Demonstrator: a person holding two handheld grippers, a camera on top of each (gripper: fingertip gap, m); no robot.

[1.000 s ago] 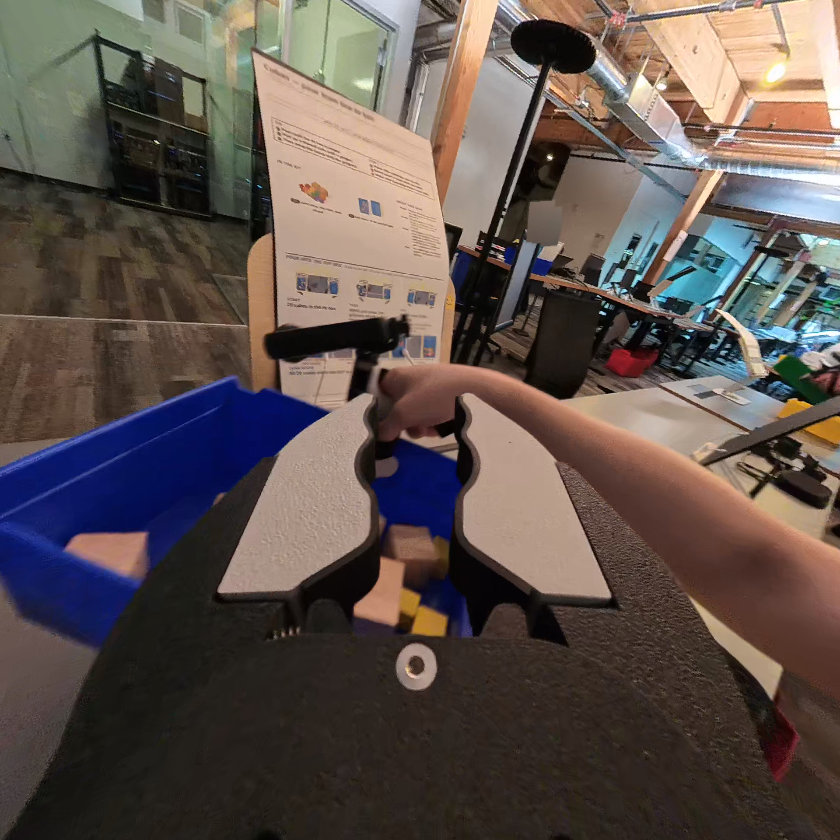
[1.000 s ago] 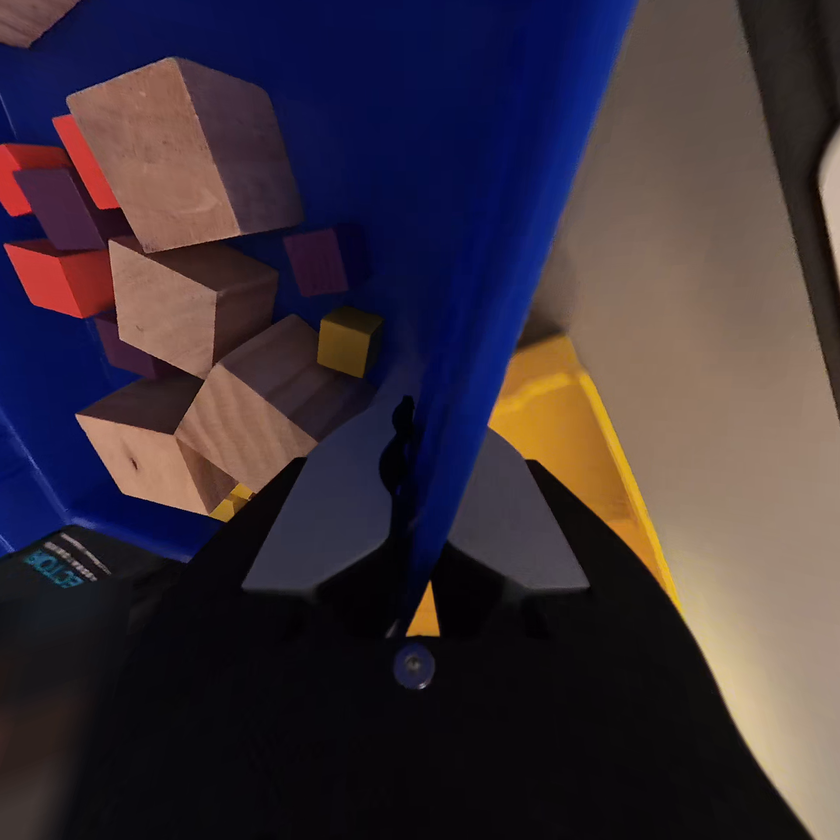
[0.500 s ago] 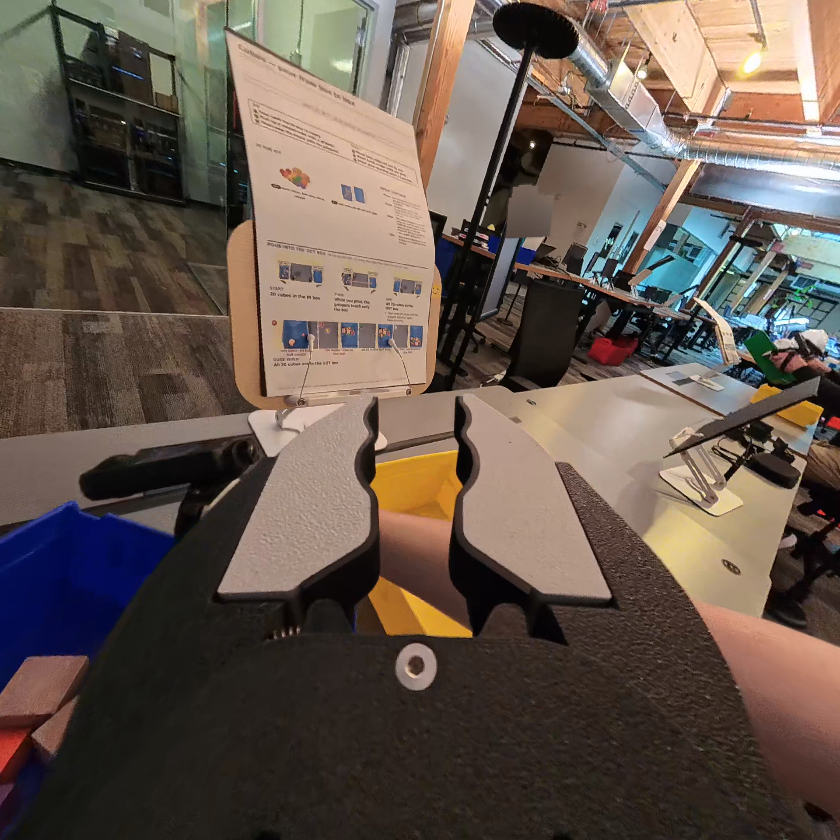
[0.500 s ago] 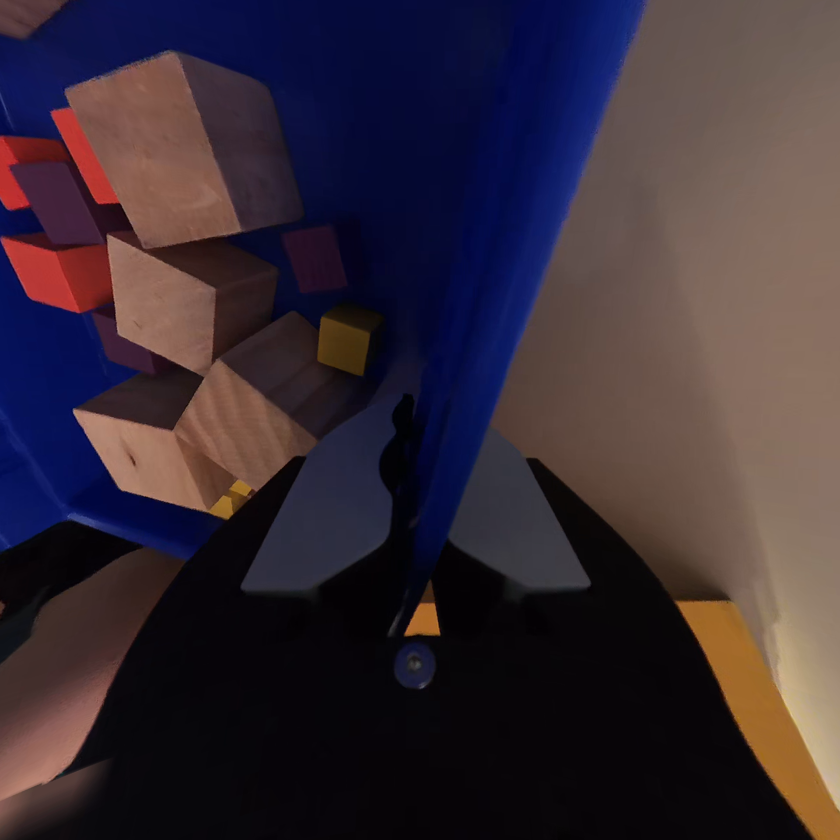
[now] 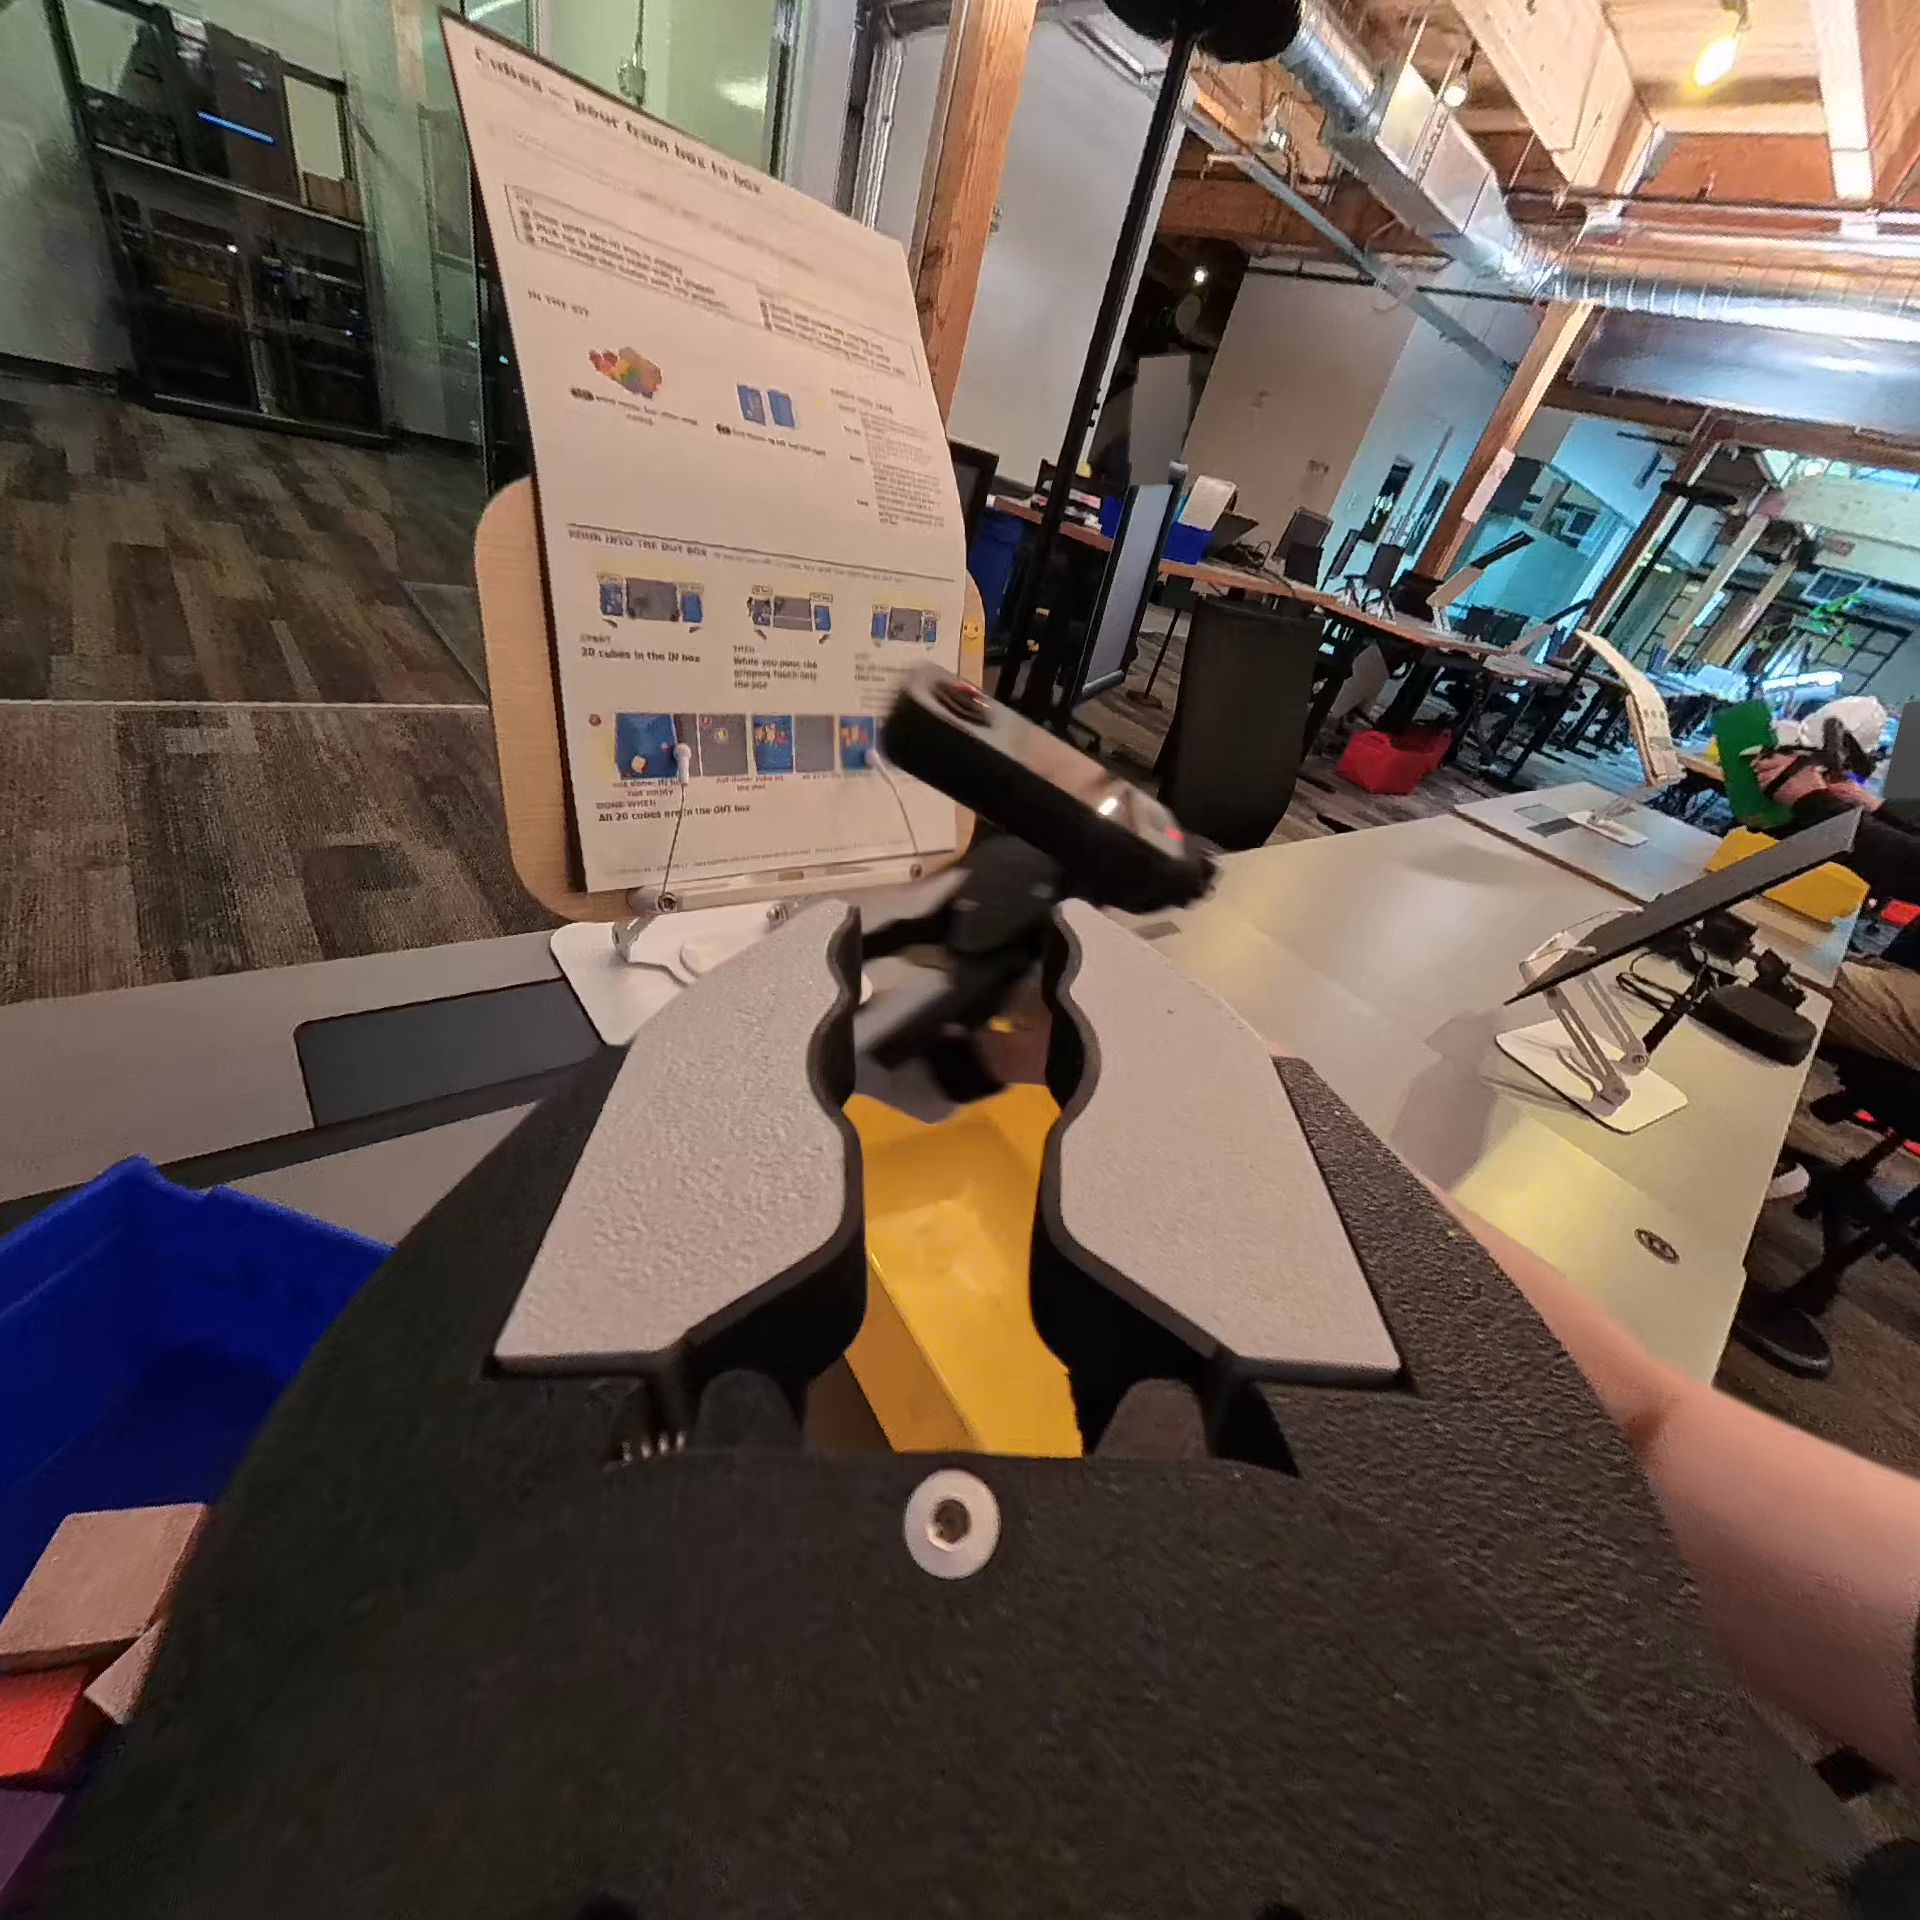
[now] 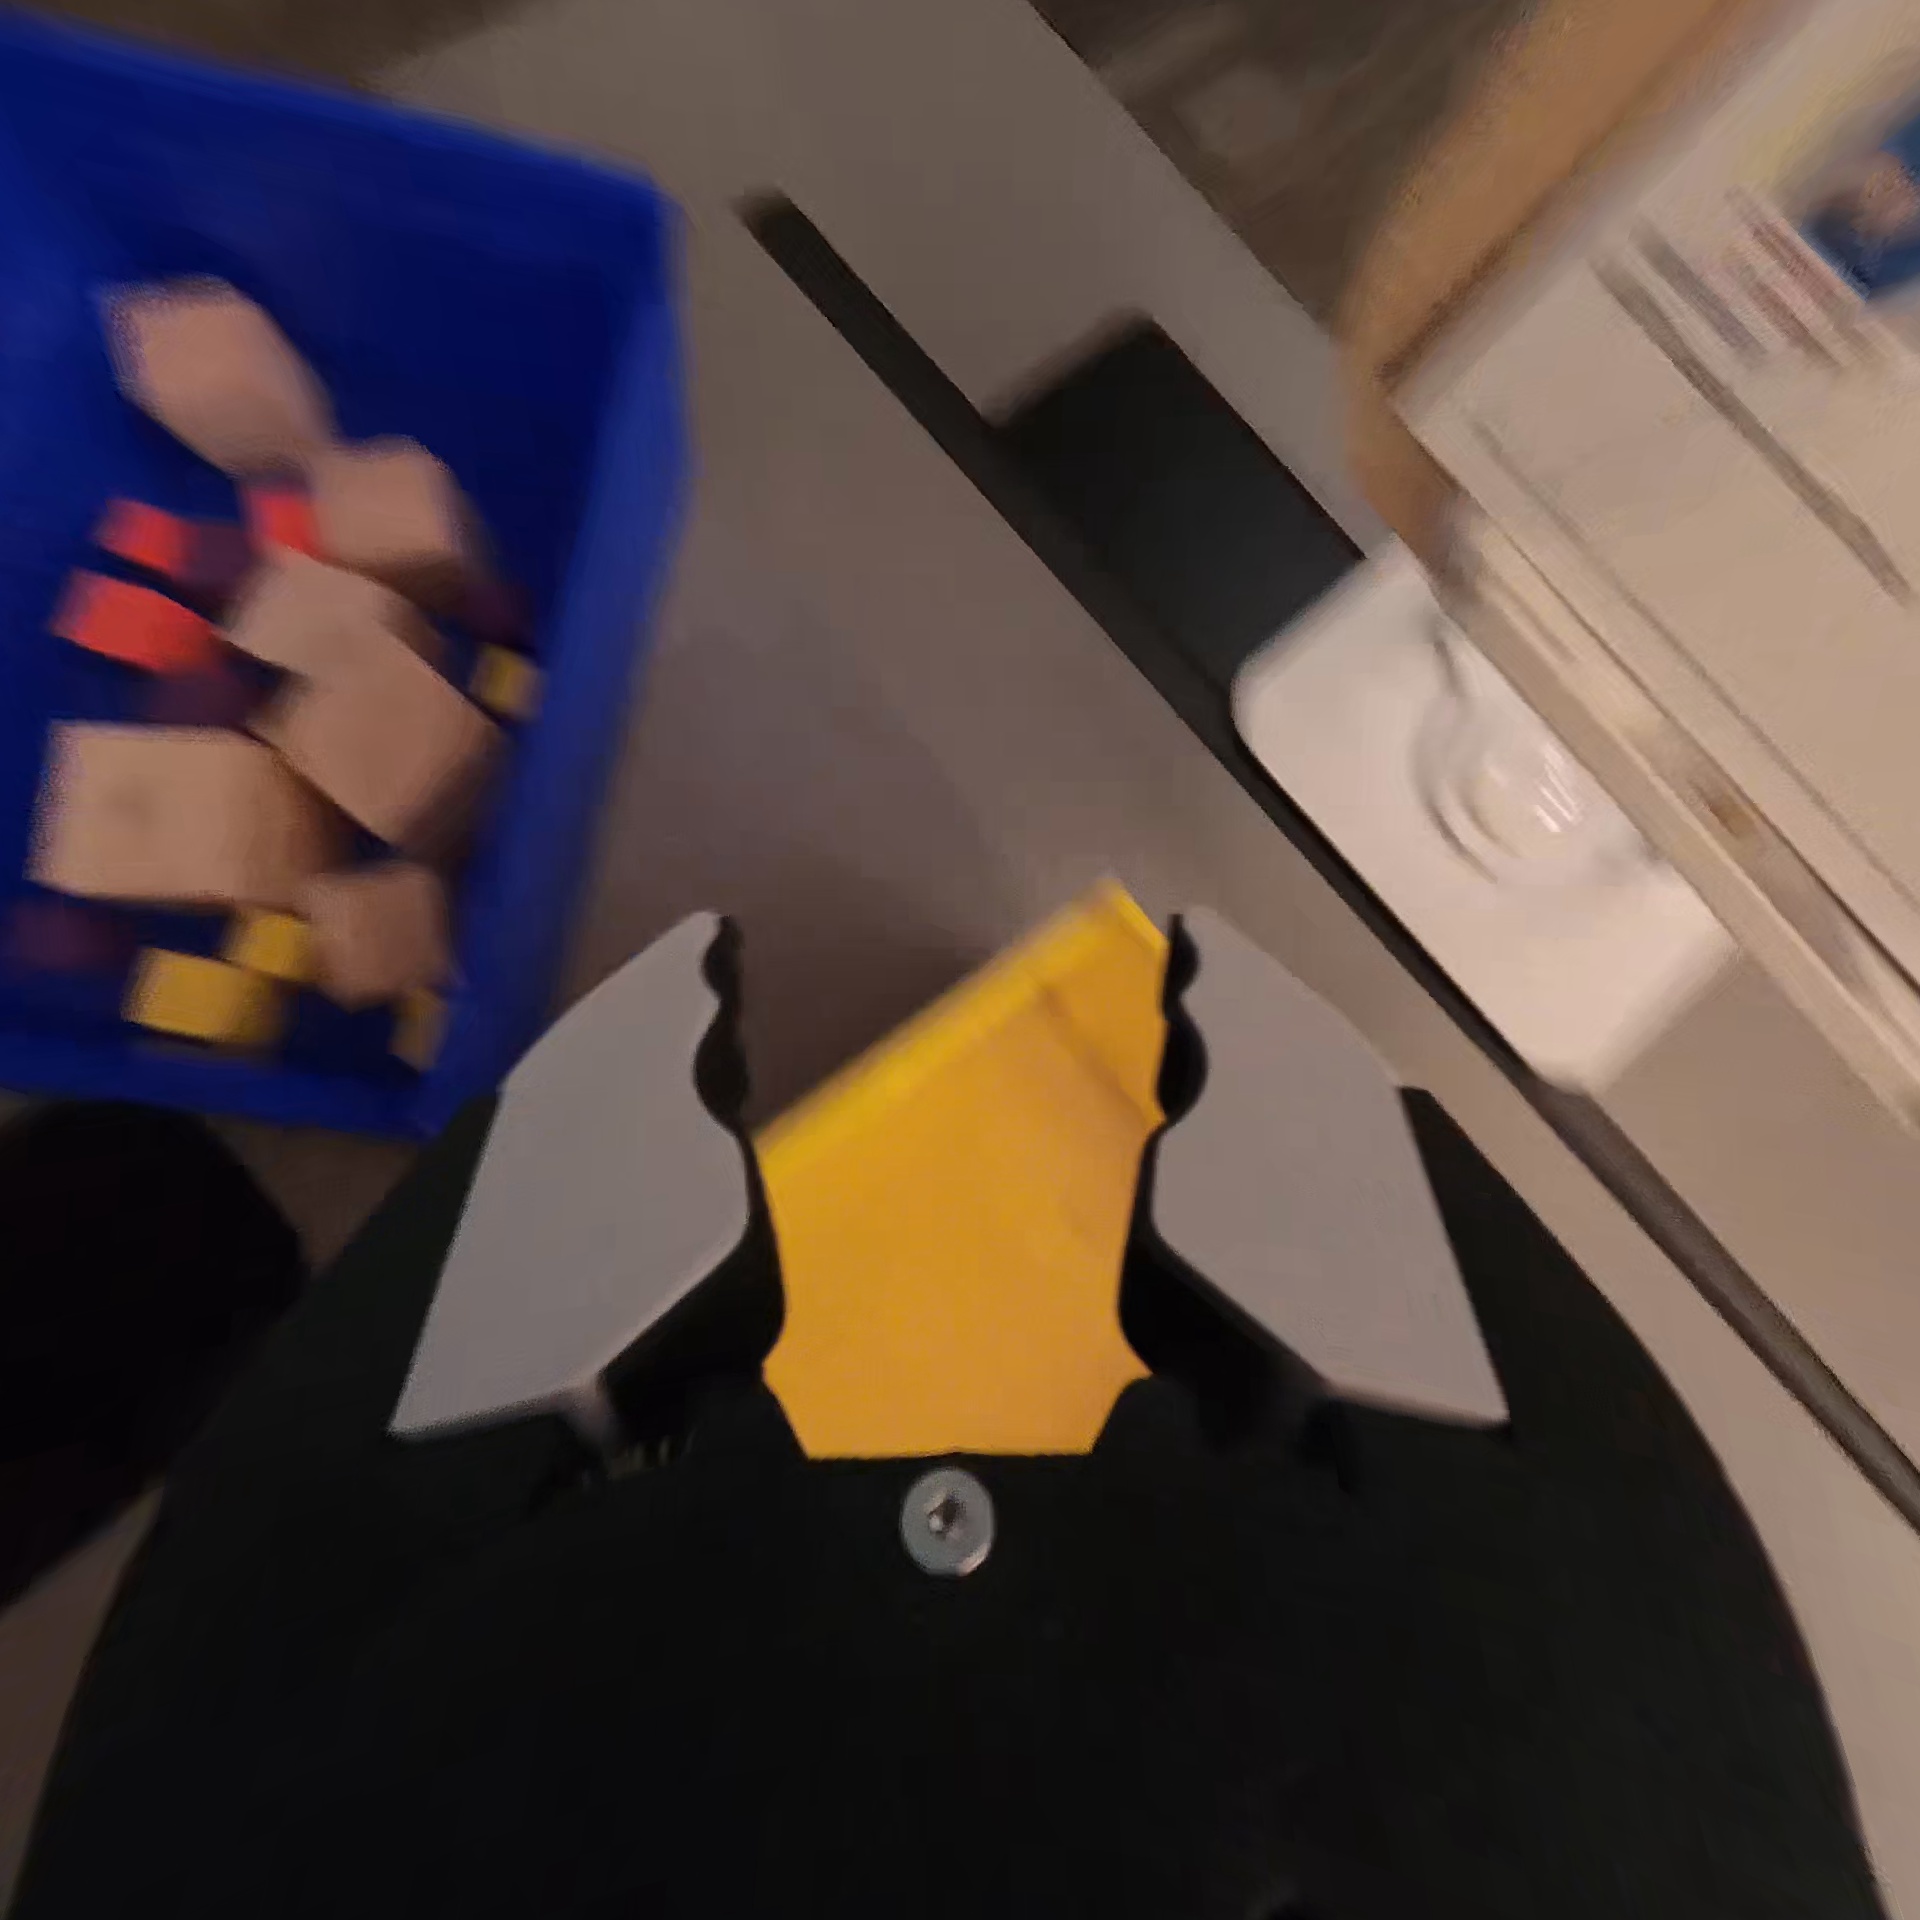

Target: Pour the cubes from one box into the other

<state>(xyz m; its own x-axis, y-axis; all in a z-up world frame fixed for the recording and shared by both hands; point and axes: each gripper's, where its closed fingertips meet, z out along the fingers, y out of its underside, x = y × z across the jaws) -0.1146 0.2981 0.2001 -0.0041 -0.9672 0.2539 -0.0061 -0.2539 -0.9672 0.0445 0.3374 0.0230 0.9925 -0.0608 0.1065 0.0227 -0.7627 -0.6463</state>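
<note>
The blue box point(image 6: 603, 343) stands on the grey table at the left and holds several wooden, red, yellow and purple cubes point(image 6: 312, 727), all blurred. It also shows at the lower left of the left wrist view point(image 5: 156, 1330). My right gripper point(image 6: 948, 925) is open and empty above the yellow box point(image 6: 956, 1247). My left gripper point(image 5: 951, 925) is open and empty, with the yellow box point(image 5: 956, 1247) showing between its fingers. The right gripper's black camera mount point(image 5: 1039, 800) shows blurred just ahead of it.
An instruction sheet on a wooden stand point(image 5: 717, 499) stands at the table's far edge, on a white base point(image 6: 1455, 831). A dark strip point(image 6: 1143, 499) crosses the table. A tablet stand point(image 5: 1600, 1039) is at the right. A forearm point(image 5: 1766, 1558) crosses the lower right.
My right gripper has let go of the blue box's wall, opened wide and swung over the yellow box. The blue box now sits to the left with the cubes in it.
</note>
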